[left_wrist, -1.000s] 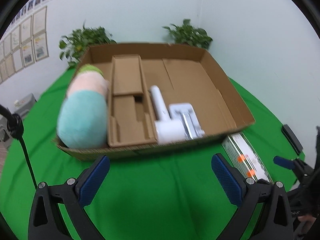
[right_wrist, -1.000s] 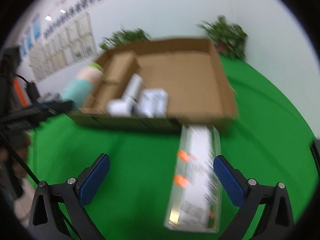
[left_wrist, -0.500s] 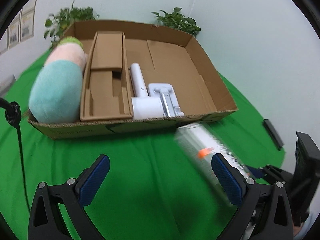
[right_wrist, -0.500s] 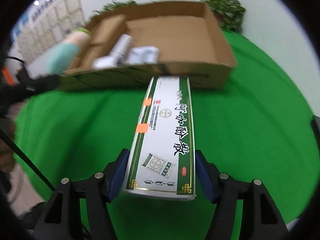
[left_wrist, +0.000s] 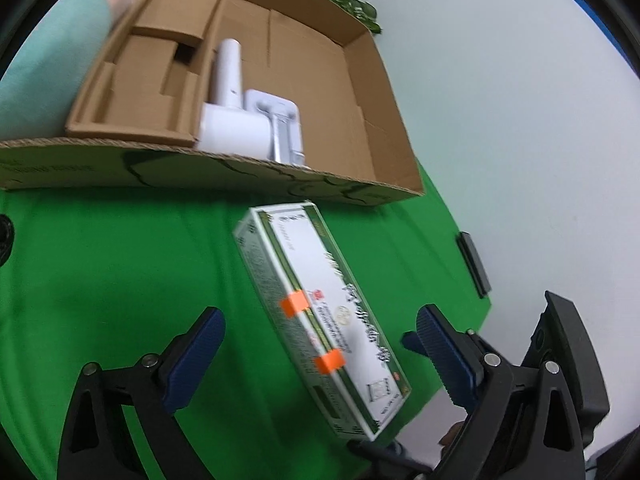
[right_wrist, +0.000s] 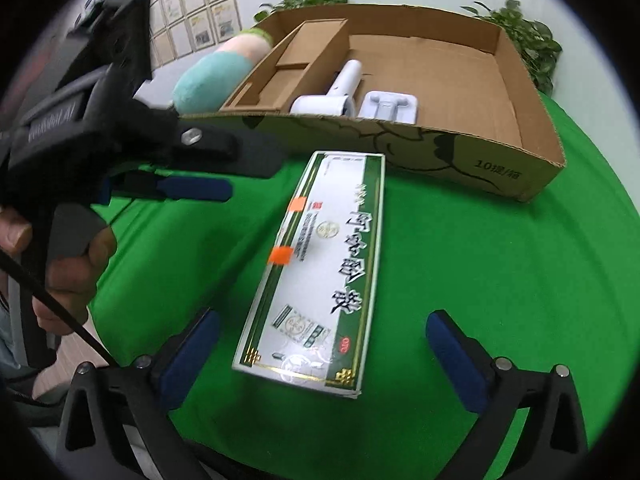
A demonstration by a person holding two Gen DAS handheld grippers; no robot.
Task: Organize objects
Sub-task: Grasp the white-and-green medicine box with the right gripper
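A long white-and-green carton (left_wrist: 320,320) (right_wrist: 328,264) with two orange stickers lies flat on the green cloth in front of the cardboard box (left_wrist: 200,168) (right_wrist: 440,152). My left gripper (left_wrist: 320,344) straddles the carton's near half. Its jaws are closing, and the blue pads (left_wrist: 200,344) stand clear of the sides. My right gripper (right_wrist: 324,346) straddles the carton's near end. Its jaws are opening, and neither pad touches it. The right wrist view also shows the left gripper (right_wrist: 224,172) at the carton's left, held by a hand (right_wrist: 72,256).
The cardboard box holds a teal-and-pink plush roll (right_wrist: 208,76), a cardboard insert (left_wrist: 152,76), a white handheld appliance (left_wrist: 228,120) and a white attachment (right_wrist: 390,106). Potted plants (right_wrist: 528,48) stand behind it. A flat black object (left_wrist: 474,264) lies at the table's right edge.
The right gripper closed on the carton half a second ago and has since opened, leaving it on the cloth. The left gripper tipped down and moved over the carton.
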